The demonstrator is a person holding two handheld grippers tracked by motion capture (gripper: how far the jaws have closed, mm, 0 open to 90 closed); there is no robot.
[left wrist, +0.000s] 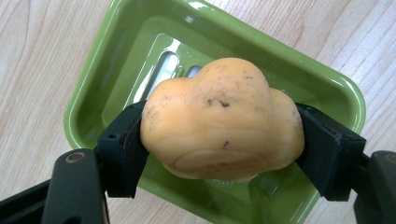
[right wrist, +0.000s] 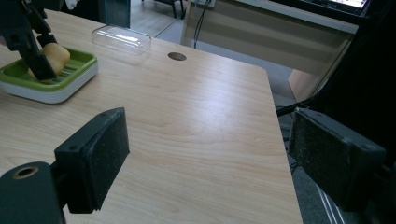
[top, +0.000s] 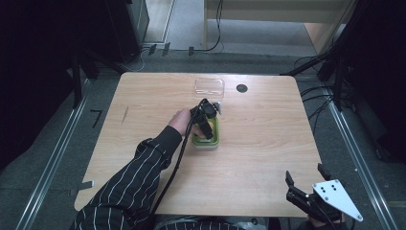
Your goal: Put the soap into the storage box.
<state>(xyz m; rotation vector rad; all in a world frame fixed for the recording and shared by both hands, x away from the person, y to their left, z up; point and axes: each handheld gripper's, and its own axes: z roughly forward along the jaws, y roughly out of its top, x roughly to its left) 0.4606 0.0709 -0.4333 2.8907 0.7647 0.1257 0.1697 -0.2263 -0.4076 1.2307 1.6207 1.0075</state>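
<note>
An orange cloud-shaped soap bar [left wrist: 222, 123] sits pinched between the two black pads of my left gripper [left wrist: 219, 149], just above the green soap dish [left wrist: 116, 60]. From above, the left gripper [top: 207, 125] points down over the green dish [top: 216, 140] at the table's middle. In the right gripper view the soap [right wrist: 55, 56] touches or hovers just over the dish [right wrist: 70, 74]; which, I cannot tell. My right gripper [right wrist: 210, 154] is wide open with nothing between its pads, at the table's front right corner [top: 306, 189].
A clear plastic lid [top: 209, 86] lies behind the dish, near the far edge, with a round cable hole [top: 242, 88] to its right. Cables run across the floor right of the table. A desk stands beyond the far edge.
</note>
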